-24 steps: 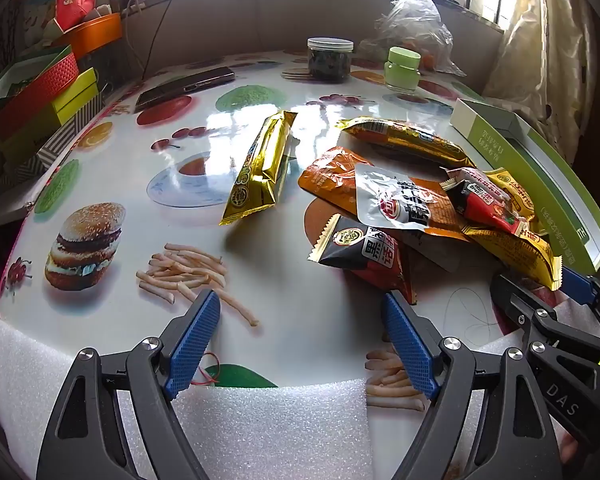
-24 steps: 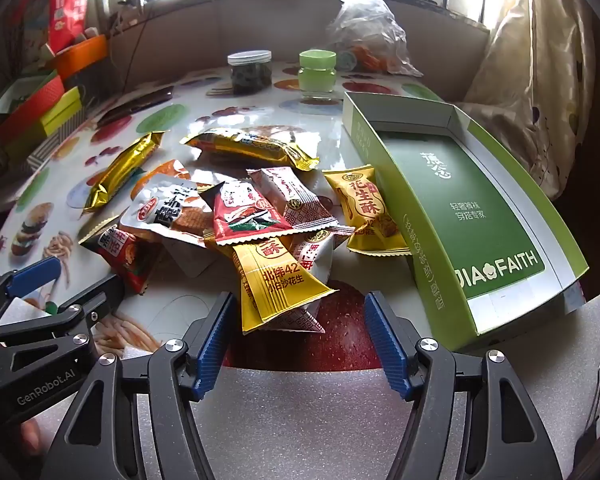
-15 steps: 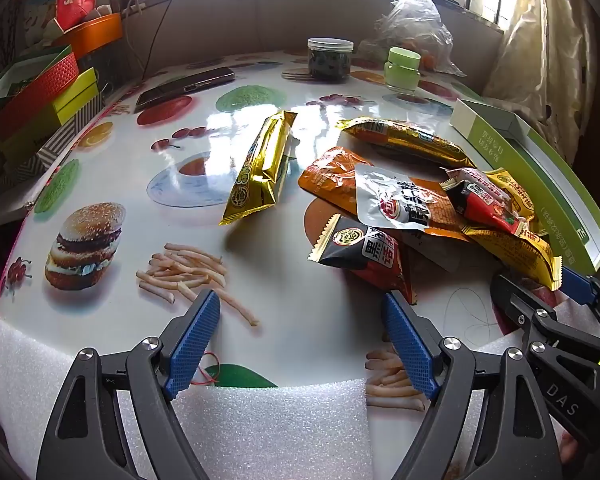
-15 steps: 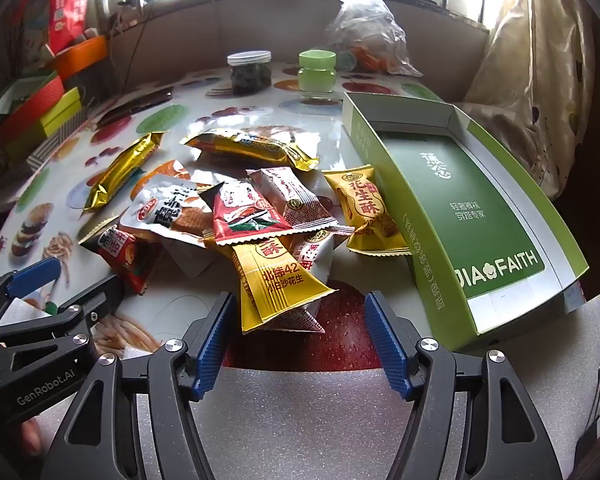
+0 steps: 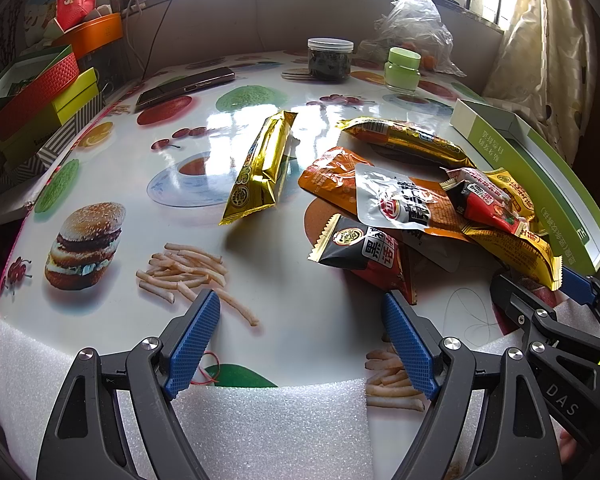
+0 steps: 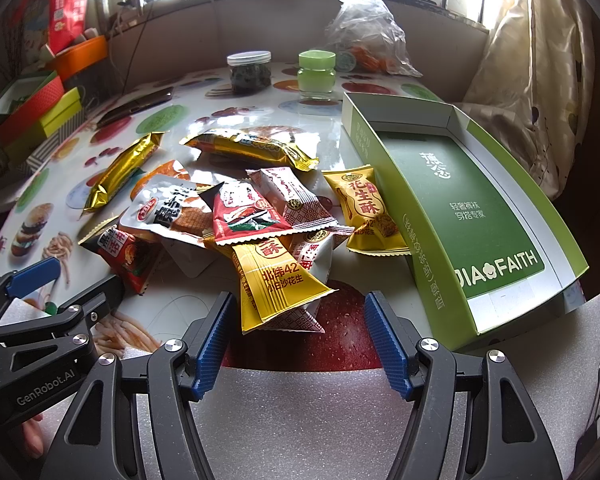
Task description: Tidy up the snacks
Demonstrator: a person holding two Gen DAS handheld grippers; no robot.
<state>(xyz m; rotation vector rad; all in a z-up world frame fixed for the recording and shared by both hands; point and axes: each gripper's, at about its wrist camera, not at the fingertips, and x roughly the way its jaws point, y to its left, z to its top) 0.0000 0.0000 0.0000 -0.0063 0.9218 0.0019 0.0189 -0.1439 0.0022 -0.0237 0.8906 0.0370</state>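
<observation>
Food-print table under window, white foam sheet at near edge; left gripper jaws wide apart, nothing between; right gripper likewise spread and empty, yellow peanut-candy packet just beyond its tips; snack pile mid-table, about ten packets, lower ones overlapped, exact count unclear; one gold bar packet lying apart left of pile; one open green box right of pile, touching no gripper; two jars far back; plastic bag contents hard to make out.

1. The left gripper hung wide open over the printed tablecloth, gripping nothing.
2. A gold snack bar lay apart from the snack pile.
3. A green box sat beside the pile.
4. The right gripper showed at the right edge.
</observation>
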